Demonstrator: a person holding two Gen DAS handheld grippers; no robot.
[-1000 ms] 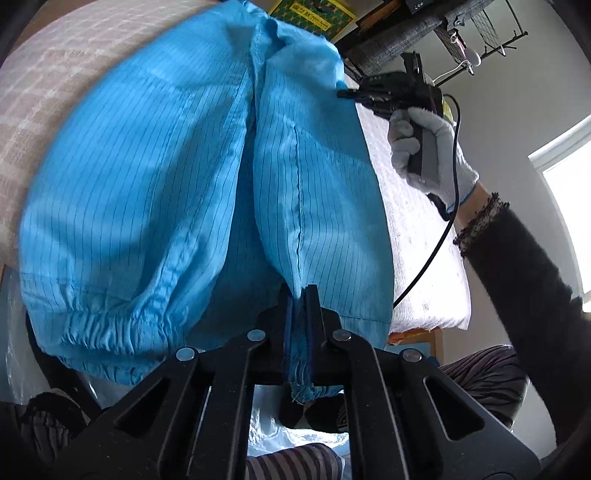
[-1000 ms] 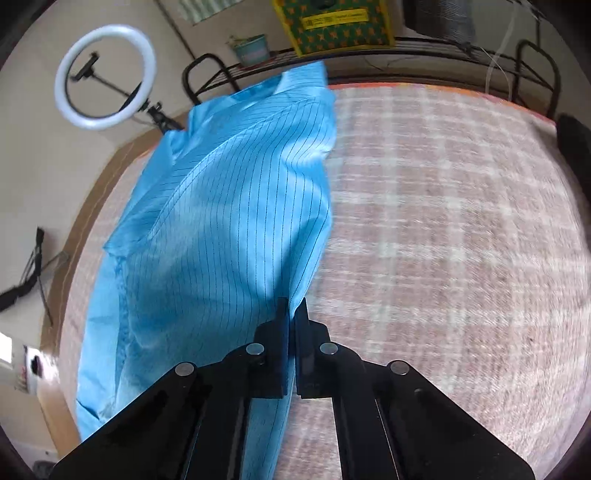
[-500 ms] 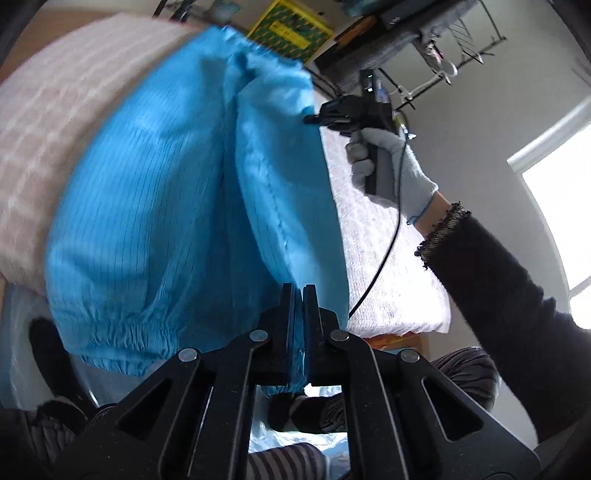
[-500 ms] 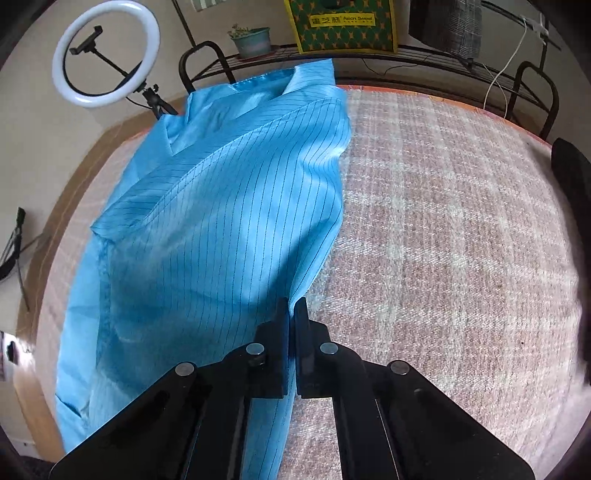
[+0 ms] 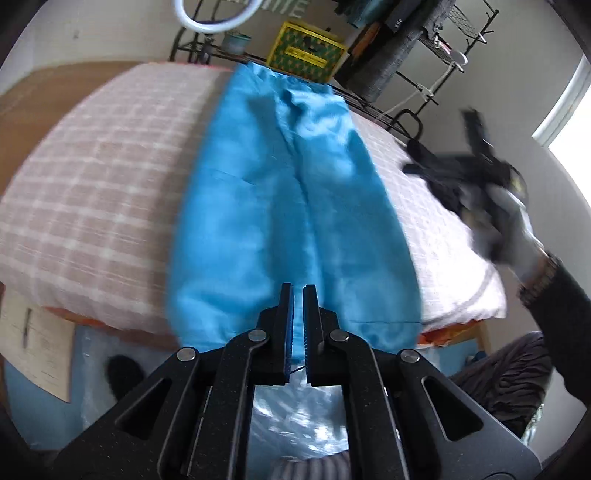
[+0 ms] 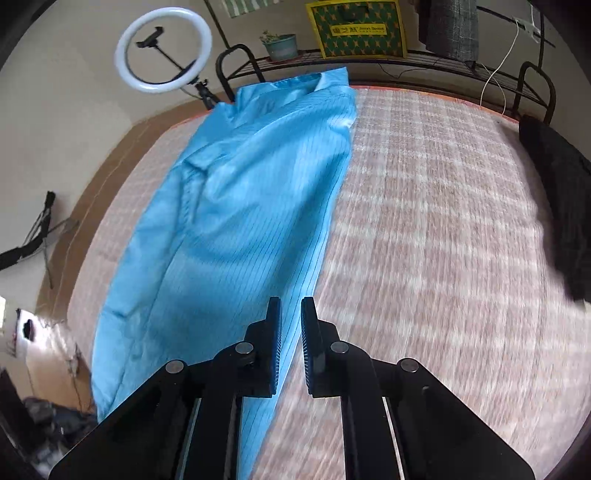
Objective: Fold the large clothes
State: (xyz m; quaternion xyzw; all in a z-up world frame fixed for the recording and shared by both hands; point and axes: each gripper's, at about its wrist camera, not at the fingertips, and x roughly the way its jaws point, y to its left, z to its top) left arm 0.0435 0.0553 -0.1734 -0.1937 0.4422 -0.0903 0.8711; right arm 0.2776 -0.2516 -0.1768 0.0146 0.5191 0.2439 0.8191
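A large bright blue striped garment (image 5: 291, 206) lies lengthwise on the checked bed (image 5: 96, 192), folded into a long strip, its hem hanging over the near edge. My left gripper (image 5: 298, 295) is slightly open just above the hem, holding nothing. In the right wrist view the same garment (image 6: 236, 206) lies left of centre on the bed (image 6: 424, 221). My right gripper (image 6: 291, 310) is open over its right edge, empty. The right gripper also shows blurred in the left wrist view (image 5: 461, 173).
A metal rack (image 6: 406, 59) with a yellow-green box (image 6: 356, 27) and a plant pot stands behind the bed. A ring light (image 6: 162, 50) stands at the back left. A dark cloth (image 6: 557, 199) lies on the bed's right side.
Both grippers have opened and let go of the garment. The garment has dropped flat onto the bed. The right gripper has pulled away to the right.
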